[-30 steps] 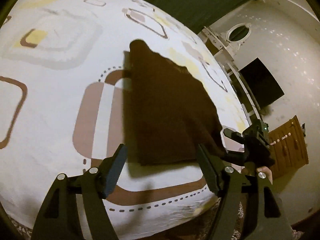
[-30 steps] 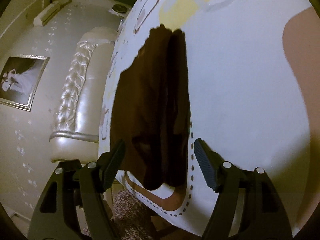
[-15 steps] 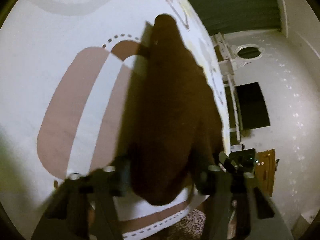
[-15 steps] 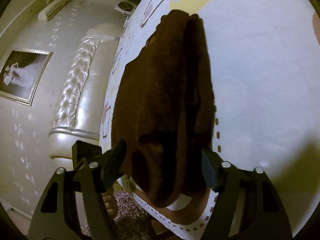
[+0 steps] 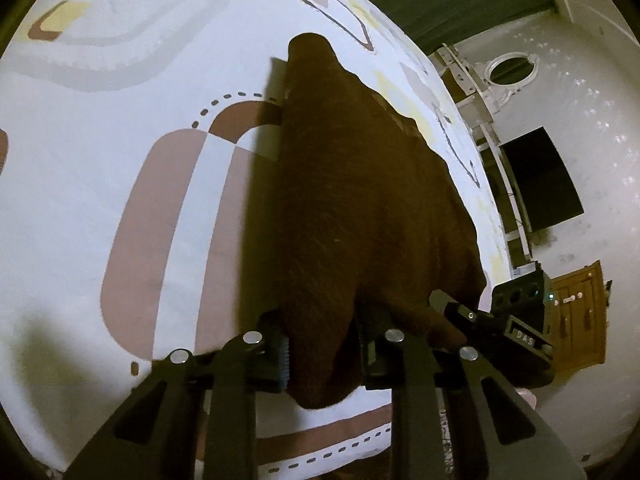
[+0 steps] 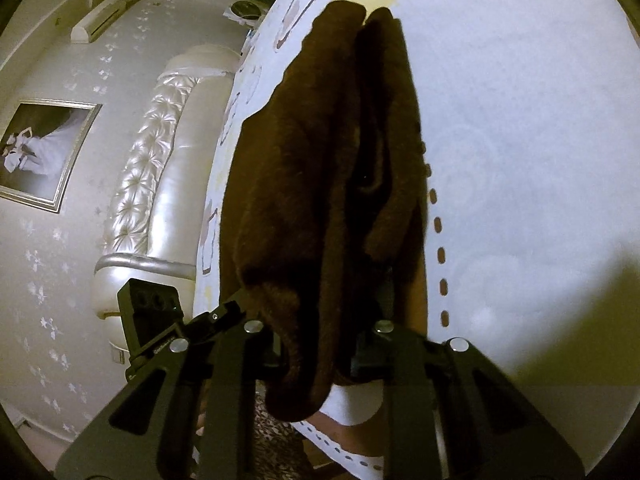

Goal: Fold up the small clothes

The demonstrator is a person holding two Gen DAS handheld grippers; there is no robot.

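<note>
A dark brown fuzzy garment (image 5: pixel 360 200) lies folded lengthwise on the patterned bed sheet (image 5: pixel 120 168), near the bed's edge. My left gripper (image 5: pixel 322 354) holds its near corner; the jaws are closing, and the cloth bunches between the pads. The right wrist view shows the same garment (image 6: pixel 320 160) as two long folds. My right gripper (image 6: pixel 316 356) pinches the other near corner, its jaws also closing with cloth between them. Each gripper appears in the other's view: the right gripper (image 5: pixel 516 320) and the left gripper (image 6: pixel 152 320).
The white sheet (image 6: pixel 520 120) spreads beyond the garment. A tufted pearl headboard (image 6: pixel 160 180) and a framed picture (image 6: pixel 44 152) lie to the left in the right wrist view. In the left wrist view a dark screen (image 5: pixel 540 184) and a wooden cabinet (image 5: pixel 580 320) stand off the bed's edge.
Both grippers have moved forward and down onto the garment's near edge, and their jaws have narrowed from wide open to pinching its two corners. The cloth now bunches between the pads.
</note>
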